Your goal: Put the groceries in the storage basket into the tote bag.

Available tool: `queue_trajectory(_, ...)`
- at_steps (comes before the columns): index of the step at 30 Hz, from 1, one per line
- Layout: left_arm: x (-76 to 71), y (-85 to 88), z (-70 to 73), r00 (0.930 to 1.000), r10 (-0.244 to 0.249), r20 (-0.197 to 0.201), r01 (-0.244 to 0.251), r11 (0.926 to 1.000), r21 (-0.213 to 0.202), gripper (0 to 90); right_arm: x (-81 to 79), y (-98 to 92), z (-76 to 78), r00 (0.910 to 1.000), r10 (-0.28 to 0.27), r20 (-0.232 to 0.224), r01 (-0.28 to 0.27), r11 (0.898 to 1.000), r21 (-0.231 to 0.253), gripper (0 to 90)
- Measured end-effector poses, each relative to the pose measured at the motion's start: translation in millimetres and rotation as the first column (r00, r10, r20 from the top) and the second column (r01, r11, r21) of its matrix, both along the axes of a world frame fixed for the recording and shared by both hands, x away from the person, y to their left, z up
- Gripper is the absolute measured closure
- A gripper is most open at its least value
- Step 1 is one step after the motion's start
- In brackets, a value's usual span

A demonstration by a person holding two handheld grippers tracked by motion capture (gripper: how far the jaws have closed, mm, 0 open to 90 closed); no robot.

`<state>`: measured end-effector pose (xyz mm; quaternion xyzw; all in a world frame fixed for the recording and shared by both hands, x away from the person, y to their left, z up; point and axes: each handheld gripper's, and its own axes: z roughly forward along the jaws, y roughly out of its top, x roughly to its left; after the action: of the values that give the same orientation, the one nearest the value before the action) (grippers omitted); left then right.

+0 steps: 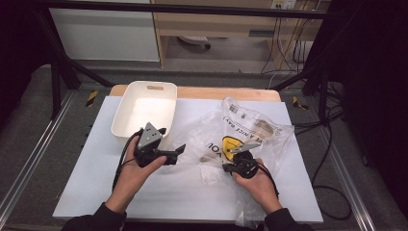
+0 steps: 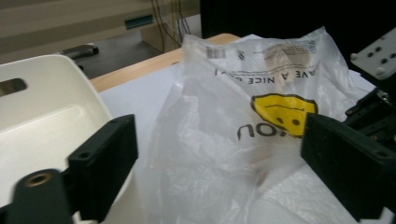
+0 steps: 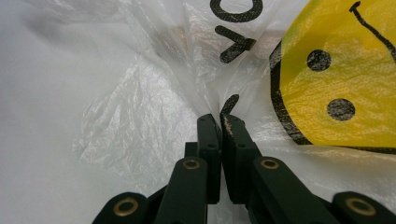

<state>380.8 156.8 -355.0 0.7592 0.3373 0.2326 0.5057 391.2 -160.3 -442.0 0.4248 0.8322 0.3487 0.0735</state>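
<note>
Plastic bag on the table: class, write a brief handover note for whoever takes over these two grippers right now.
Left gripper: jaws wide open, nothing between them, beside the plastic bag.
Right gripper: shut on a fold of the bag's film near the yellow smiley.
White tub: far left on the table, nothing visible inside.
Done: right grip secured.
Left: probably a second hold with the left gripper.
</note>
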Motion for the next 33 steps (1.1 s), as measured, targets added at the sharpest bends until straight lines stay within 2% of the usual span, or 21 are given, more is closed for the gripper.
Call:
queue_trajectory(5, 4.6, 15.1, -0.5, 0.9994, 0.034, -0.006, -0.034, 0.9994, -0.012, 6.5, 0.5, 0.5, 1.4, 0.9997, -0.004, 0.023, 0.004, 1.0, 0.002, 81.0)
queue_trajectory(11, 7.2, 25.7, -0.3, 0.9972, 0.075, -0.003, -0.075, 0.9972, -0.003, 6.6, -0.3, 1.5, 3.0, 0.999, -0.014, 0.043, 0.015, 1.0, -0.01, 65.6)
queue_trajectory(15, 8.0, 32.2, -0.6, 0.9956, 0.093, -0.006, -0.093, 0.9956, 0.0, 6.4, -1.6, 2.0, 5.9, 0.998, -0.028, 0.056, 0.028, 1.0, -0.009, 51.3)
queue_trajectory(18, 8.9, 35.5, -1.7, 0.9943, 0.106, -0.009, -0.106, 0.9943, 0.001, 6.4, -4.2, 2.5, 6.9, 0.9952, -0.035, 0.092, 0.037, 0.999, -0.025, 37.3)
queue_trajectory(21, 9.1, 37.8, -2.7, 0.9942, 0.107, -0.012, -0.107, 0.9942, 0.006, 6.4, -6.7, 3.8, 9.2, 0.9924, -0.046, 0.114, 0.048, 0.999, -0.018, 23.4)
queue_trajectory(26, 9.9, 43.1, -3.6, 0.9928, 0.119, -0.009, -0.119, 0.9928, 0.014, 6.1, -8.4, 4.4, 15.5, 0.9837, -0.073, 0.165, 0.074, 0.997, -0.002, 8.9)
queue_trajectory(28, 10.0, 45.3, -4.6, 0.9926, 0.121, -0.01, -0.121, 0.9925, 0.015, 6.0, -10.1, 3.0, 18.1, 0.9826, -0.08, 0.168, 0.08, 0.997, 0.004, 6.2)
queue_trajectory(33, 9.7, 49.8, -5.5, 0.9909, 0.134, -0.013, -0.134, 0.9909, 0.013, 6.0, -18.7, -3.5, 26.7, 0.9732, -0.091, 0.211, 0.086, 0.996, 0.032, 4.2)
